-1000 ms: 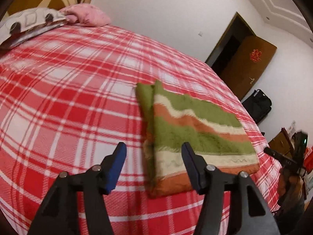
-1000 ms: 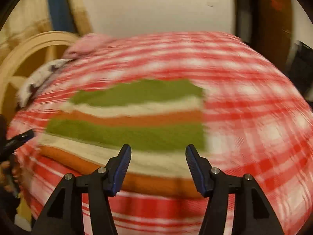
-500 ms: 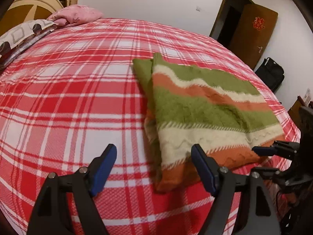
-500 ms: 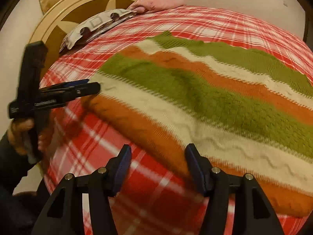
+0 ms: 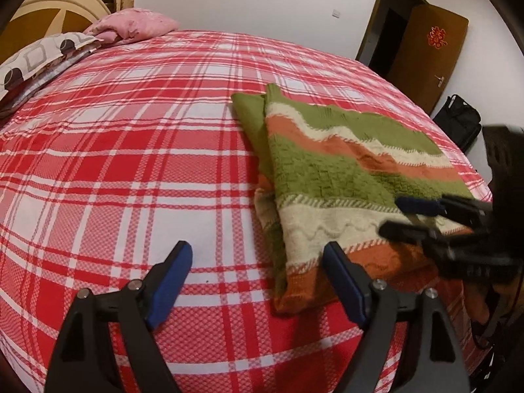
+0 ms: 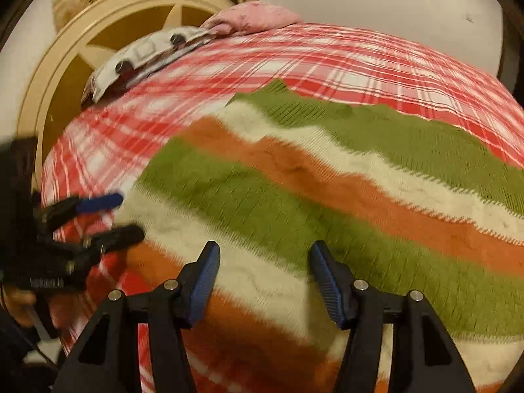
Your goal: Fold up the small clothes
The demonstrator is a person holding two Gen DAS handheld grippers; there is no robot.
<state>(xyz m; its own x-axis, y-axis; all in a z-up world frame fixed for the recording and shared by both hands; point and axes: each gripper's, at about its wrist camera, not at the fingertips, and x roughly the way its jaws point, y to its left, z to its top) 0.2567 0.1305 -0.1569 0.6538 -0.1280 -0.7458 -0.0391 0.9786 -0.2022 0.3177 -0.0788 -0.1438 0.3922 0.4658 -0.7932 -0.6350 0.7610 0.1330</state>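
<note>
A folded knit garment [image 5: 327, 180] with green, cream and orange stripes lies flat on the red plaid bed [image 5: 131, 163]. My left gripper [image 5: 257, 252] hovers at the garment's near left corner. Its jaws are opening, and the pads touch nothing, though the orange corner shows between them. In the right wrist view the garment [image 6: 294, 196] fills the middle. My right gripper [image 6: 265, 252] hangs open just above its cream and orange bands, gripping nothing. Each gripper shows in the other's view: the right gripper [image 5: 391, 216] over the garment's near right edge, the left gripper [image 6: 129, 214] at its left corner.
A pink pillow [image 5: 134, 26] and a patterned pillow [image 5: 39, 55] lie by the round headboard [image 6: 65, 65] at the far left. A brown door [image 5: 425, 52] and a black bag [image 5: 458, 121] stand beyond the bed's right edge. The bed edge runs just below both grippers.
My right gripper has swung in low over the garment's near edge. My left gripper's jaws have spread wider, and it has sunk a little toward the near left corner.
</note>
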